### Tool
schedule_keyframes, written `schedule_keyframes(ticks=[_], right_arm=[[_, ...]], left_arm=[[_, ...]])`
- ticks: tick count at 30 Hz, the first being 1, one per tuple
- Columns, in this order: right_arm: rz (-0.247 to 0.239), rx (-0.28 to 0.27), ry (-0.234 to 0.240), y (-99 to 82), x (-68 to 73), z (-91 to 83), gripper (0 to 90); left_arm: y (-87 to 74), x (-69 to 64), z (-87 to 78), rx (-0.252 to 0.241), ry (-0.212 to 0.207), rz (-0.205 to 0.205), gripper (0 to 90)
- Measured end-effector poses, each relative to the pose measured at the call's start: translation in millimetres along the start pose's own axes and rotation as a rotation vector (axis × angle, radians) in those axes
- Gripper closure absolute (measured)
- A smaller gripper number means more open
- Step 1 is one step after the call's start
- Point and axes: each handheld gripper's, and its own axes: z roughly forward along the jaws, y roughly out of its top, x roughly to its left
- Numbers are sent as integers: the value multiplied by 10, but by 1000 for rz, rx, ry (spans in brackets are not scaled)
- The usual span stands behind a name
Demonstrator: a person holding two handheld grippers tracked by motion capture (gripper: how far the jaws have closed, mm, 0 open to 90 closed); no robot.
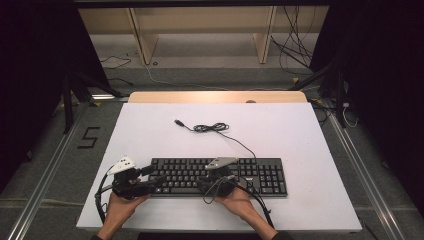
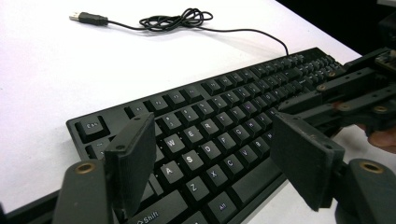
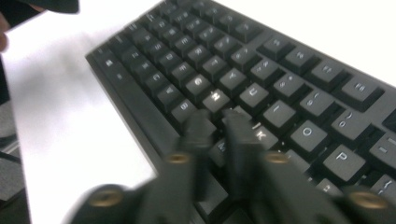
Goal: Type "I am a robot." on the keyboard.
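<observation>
Jaws of the left gripper [image 2: 212, 163] stand wide over the black plastic keyboard [image 1: 220, 176] (white tabletop [image 1: 280, 130] beneath); right gripper [image 3: 219, 123] jaws nearly together, gripping nothing.

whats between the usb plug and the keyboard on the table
In the high view, the coiled black cable lies on the white table between the usb plug and the keyboard; otherwise that stretch is bare.
</observation>
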Motion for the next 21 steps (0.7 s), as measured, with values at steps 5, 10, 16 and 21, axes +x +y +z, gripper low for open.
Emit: schedule_keyframes(ticks=[5, 10, 16, 21], right_arm=[[5, -52, 18, 21, 2, -71, 582], [0, -79, 43, 39, 23, -126, 453], [1, -103, 40, 50, 41, -157, 361], [-1, -95, 52, 49, 52, -148, 322]], left_arm=[[1, 8, -10, -8, 2, -2, 299], [1, 7, -9, -9, 2, 0, 297], [1, 16, -14, -11, 1, -1, 293], [1, 17, -16, -18, 5, -5, 288]])
